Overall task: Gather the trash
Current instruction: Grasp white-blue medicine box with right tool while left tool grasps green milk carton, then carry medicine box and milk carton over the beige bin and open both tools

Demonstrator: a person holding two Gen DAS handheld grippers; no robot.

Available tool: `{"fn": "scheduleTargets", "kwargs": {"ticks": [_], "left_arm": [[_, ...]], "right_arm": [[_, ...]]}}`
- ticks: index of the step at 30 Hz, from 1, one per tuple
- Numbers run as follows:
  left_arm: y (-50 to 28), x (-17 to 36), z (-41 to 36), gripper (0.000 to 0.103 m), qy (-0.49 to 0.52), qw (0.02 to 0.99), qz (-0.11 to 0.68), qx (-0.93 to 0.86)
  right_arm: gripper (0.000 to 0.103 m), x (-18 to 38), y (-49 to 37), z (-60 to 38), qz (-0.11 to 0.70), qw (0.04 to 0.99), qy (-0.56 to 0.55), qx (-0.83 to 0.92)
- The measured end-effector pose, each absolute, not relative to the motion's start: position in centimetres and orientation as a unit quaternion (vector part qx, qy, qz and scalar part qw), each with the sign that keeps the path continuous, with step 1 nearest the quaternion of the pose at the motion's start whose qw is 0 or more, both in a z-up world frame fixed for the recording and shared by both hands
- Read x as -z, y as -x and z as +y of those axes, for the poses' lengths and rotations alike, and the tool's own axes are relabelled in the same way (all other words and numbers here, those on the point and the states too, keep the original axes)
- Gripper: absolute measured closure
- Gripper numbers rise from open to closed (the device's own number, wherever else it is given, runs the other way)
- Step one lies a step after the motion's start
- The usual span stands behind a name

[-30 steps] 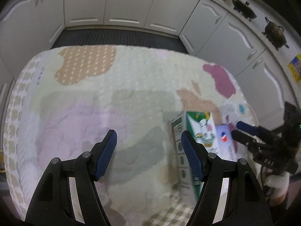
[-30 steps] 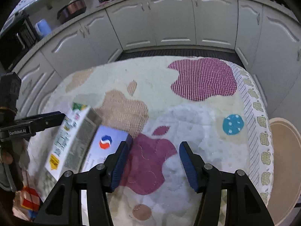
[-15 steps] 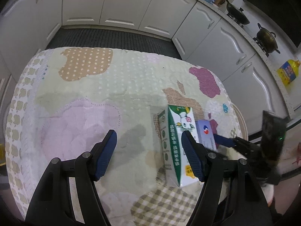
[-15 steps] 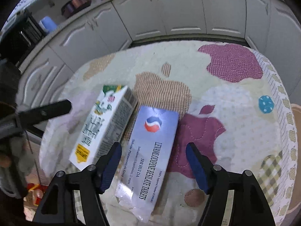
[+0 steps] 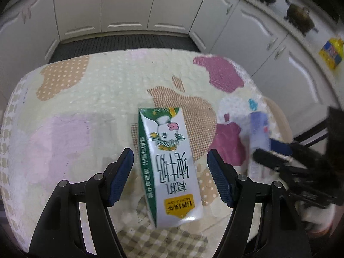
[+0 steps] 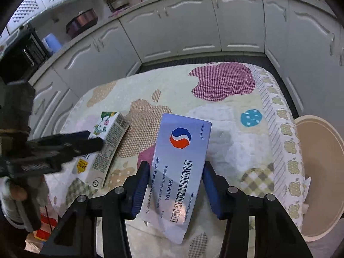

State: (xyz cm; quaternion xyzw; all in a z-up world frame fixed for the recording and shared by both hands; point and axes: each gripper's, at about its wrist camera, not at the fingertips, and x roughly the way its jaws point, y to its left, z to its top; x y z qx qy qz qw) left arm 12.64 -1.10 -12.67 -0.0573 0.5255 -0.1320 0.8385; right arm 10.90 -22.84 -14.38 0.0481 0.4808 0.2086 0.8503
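A green and white milk carton [image 5: 169, 163] lies flat on the quilted table cover. My left gripper [image 5: 171, 172] is open, one finger on each side of the carton, not touching it. The carton also shows in the right wrist view [image 6: 105, 146]. A pale blue tablet box [image 6: 182, 172] lies to the carton's right. My right gripper [image 6: 175, 182] is shut on the box, both blue pads against its long sides. In the left wrist view the box [image 5: 259, 135] is blurred, at the right.
A beige round bin [image 6: 320, 172] stands beside the table's right edge. White kitchen cabinets [image 5: 129, 6] run behind the table. The patchwork cover [image 5: 86, 99] spans the whole table top. A red-striped item [image 6: 45, 228] lies below the table's left edge.
My left gripper moved right until the carton lay between its fingers. My right gripper moved onto the tablet box and closed from open to gripping its sides.
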Motion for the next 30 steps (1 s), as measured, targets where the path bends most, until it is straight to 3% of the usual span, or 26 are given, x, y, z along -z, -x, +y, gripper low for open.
{"fn": "scheduleTargets", "kwargs": {"ticks": [4, 6, 30], "left_arm": [[-12.9, 14.0, -2.0, 0.036, 0.036, 0.836, 0.535, 0.114], [-12.9, 14.2, -2.2, 0.05, 0.031, 0.839, 0.532, 0.11], [-11.5, 8.6, -10.6, 0.052, -0.004, 0.862, 0.471, 0.185]], "right_arm": [[0.055, 14.1, -10.5, -23.1, 0.474, 0.852, -0.054, -0.215], [0.056, 14.0, -10.3, -23.1, 0.471, 0.853, -0.057, -0.218], [0.057, 9.6, -7.9, -30.9, 0.415, 0.885, -0.098, -0.186]]}}
